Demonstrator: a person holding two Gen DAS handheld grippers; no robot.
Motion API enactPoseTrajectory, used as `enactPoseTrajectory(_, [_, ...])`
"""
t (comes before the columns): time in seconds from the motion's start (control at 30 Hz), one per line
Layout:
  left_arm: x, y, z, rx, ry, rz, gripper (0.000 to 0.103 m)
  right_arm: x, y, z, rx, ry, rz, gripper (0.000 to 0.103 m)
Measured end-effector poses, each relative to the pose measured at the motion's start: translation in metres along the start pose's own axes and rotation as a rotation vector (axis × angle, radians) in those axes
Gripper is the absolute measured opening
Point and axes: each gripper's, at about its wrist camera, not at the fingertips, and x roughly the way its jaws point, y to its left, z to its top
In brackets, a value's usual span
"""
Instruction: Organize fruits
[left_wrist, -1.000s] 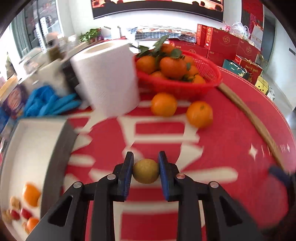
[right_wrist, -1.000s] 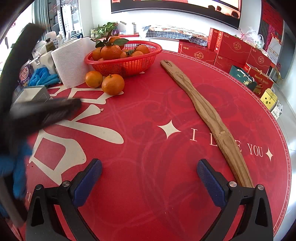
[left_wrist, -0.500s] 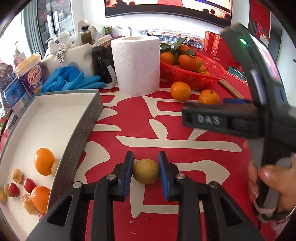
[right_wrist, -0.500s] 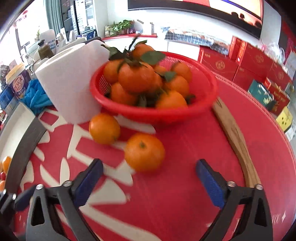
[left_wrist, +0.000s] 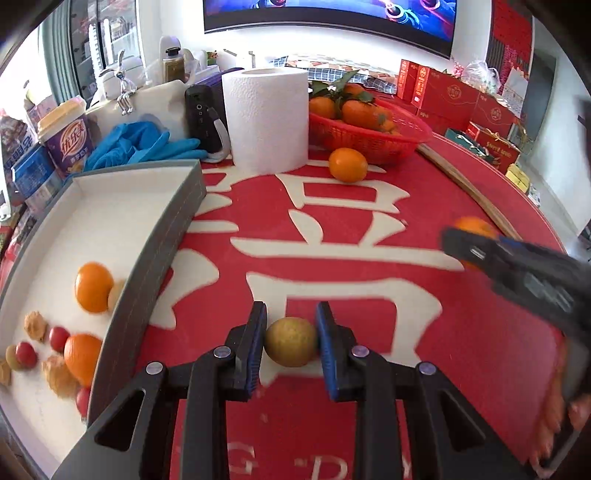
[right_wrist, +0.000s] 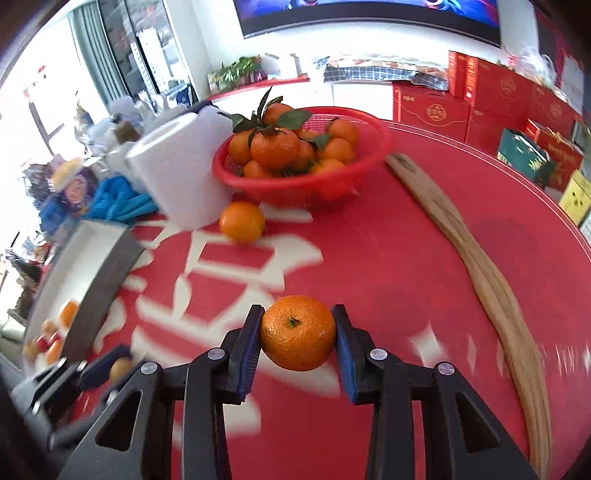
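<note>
item 1. left gripper (left_wrist: 291, 341): i had it clamped on a small yellow-green fruit (left_wrist: 291, 341), both pads touching its sides, held low over the red tablecloth (left_wrist: 369, 229) just right of the tray.

item 2. right gripper (right_wrist: 297, 332): pinched around a mandarin (right_wrist: 297, 332), stem end facing the camera, pads on opposite flanks at about its widest part. the frame was blurred, so i could not tell whether the fruit was clear of the cloth or touching it.

item 3. white tray with grey wall (left_wrist: 162, 254): to my left, holding two oranges, small red fruits and some tan lumps i could not identify; much of its white floor was bare.

item 4. loose mandarin (left_wrist: 348, 165): on the cloth just beside the red basket (left_wrist: 399, 144) of leafy mandarins, near the paper towel roll (left_wrist: 266, 122).

item 5. wooden stick (right_wrist: 480, 266): lay along the far right, well apart from both grips.

handling note, my judgement: both fruits looked bound for the tray. i reckoned the grey wall was the hazard, so each fruit wanted lifting above the rim before crossing. i favoured one gripper going at a time, left first as it was nearer, releasing low over bare floor so nothing rolled into the small fruits.
</note>
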Motion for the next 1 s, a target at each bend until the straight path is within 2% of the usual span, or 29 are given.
enactPoseTrajectory(0.1, [-0.008,-0.006,-0.014,0.025,-0.031,0.023,0.030,-0.032,-0.001,-0.038,0.030,-0.054,-0.039,0.038])
enactPoseTrajectory(0.2, [-0.011,-0.006,-0.019,0.016,-0.031,0.006,0.030,-0.042,-0.011,-0.058,0.087,-0.087,-0.058,0.038])
enactPoseTrajectory(0.47, [-0.009,-0.006,-0.018,0.020,-0.031,0.011,0.030,-0.037,-0.027,-0.063,0.200,-0.073,-0.064,0.038])
enactPoseTrajectory(0.67, [-0.009,-0.007,-0.018,0.020,-0.031,0.012,0.030,-0.035,-0.023,-0.066,0.184,-0.079,-0.079,0.038])
enactPoseTrajectory(1.0, [-0.009,-0.007,-0.018,0.021,-0.031,0.013,0.030,-0.038,-0.029,-0.068,0.205,-0.086,-0.053,0.038])
